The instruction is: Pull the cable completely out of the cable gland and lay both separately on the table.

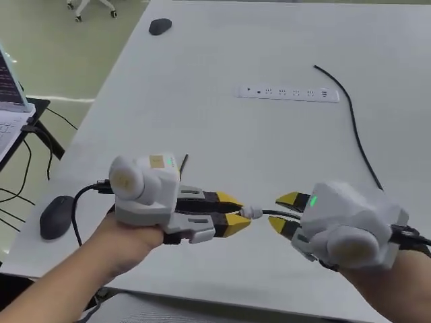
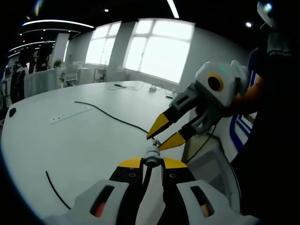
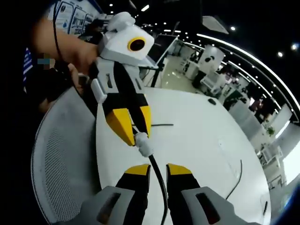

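Note:
Both grippers are held above the front of the white table [image 1: 202, 121], tips facing each other. In the head view my left gripper [image 1: 242, 214] is shut on the small white cable gland [image 1: 252, 213]. A short black cable [image 1: 269, 213] runs from the gland into my right gripper [image 1: 277, 212], which is shut on it. The left gripper view has the gland [image 2: 151, 156] between my left gripper's [image 2: 152, 162] yellow tips, with the right gripper [image 2: 157, 139] just beyond it. In the right gripper view the cable [image 3: 159, 180] passes between my right gripper's [image 3: 158, 169] jaws up to the gland [image 3: 143, 144].
A white power strip [image 1: 287, 93] lies at mid-table, with a long black cord [image 1: 357, 128] curving to its right. One mouse [image 1: 159, 26] sits at the far edge, another mouse [image 1: 55, 217] by the near left corner. A laptop [image 1: 10, 101] stands off the table's left side.

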The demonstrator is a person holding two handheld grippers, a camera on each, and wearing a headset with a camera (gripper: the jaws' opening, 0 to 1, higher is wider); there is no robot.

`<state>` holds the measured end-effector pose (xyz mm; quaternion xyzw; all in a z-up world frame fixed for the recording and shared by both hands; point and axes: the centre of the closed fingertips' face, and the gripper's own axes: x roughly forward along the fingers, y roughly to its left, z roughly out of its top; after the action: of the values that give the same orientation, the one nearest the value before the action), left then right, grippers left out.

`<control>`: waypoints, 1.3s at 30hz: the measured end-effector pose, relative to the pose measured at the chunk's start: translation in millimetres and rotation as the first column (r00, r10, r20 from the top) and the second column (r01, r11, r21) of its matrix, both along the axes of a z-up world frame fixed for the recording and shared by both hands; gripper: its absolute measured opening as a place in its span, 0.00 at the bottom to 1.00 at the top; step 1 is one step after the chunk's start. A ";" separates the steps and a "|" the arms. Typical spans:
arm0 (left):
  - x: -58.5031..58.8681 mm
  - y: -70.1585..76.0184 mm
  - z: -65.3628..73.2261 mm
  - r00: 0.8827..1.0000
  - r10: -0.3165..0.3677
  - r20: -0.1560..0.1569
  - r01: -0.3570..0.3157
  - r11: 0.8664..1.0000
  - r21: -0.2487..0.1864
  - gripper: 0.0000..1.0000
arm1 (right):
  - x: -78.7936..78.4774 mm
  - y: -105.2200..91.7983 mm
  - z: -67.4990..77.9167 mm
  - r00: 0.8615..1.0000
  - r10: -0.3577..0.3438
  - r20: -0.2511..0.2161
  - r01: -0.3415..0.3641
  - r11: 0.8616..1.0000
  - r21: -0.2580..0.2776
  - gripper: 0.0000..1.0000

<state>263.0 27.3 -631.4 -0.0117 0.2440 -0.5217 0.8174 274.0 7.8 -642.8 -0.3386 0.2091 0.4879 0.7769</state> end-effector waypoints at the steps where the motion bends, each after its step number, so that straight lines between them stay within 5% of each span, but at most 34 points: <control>1: -0.1 0.0 0.0 1.000 0.001 0.001 -0.001 1.000 0.000 0.15 | 0.4 0.7 0.0 1.000 0.007 0.006 -0.007 1.000 -0.010 0.08; 10: 0.6 2.4 1.9 1.000 0.010 0.006 -0.010 1.000 -0.002 0.15 | -6.4 9.3 1.4 0.998 0.059 0.026 -0.059 0.998 -0.007 0.03; 19: -1.8 1.7 1.2 1.000 -0.002 -0.007 0.002 1.000 -0.001 0.15 | -6.8 8.2 -0.5 0.999 0.034 0.024 -0.035 0.999 0.004 0.01; 29: -1.1 3.8 5.1 1.000 0.010 0.004 -0.009 1.000 -0.013 0.15 | -0.4 -9.3 -5.3 0.992 -0.093 -0.082 0.100 0.991 0.085 0.00; 31: -1.3 3.5 5.5 1.000 0.011 0.004 -0.011 1.000 -0.015 0.15 | -0.5 -10.7 -7.1 0.983 -0.124 -0.132 0.140 0.983 0.122 0.00; 34: -1.0 4.0 5.1 1.000 0.018 -0.002 -0.018 1.000 -0.017 0.15 | 3.6 -16.8 -10.9 0.980 -0.148 -0.135 0.164 0.980 0.116 0.00; 39: 0.0 3.8 4.1 1.000 0.025 -0.004 -0.025 1.000 -0.016 0.15 | 12.6 -33.9 -23.7 0.946 -0.247 -0.208 0.280 0.950 0.142 0.00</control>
<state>263.0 31.1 -627.3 -0.0224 0.2412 -0.5133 0.8233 286.6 -26.1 -666.5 -0.1927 0.2826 0.4251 0.8380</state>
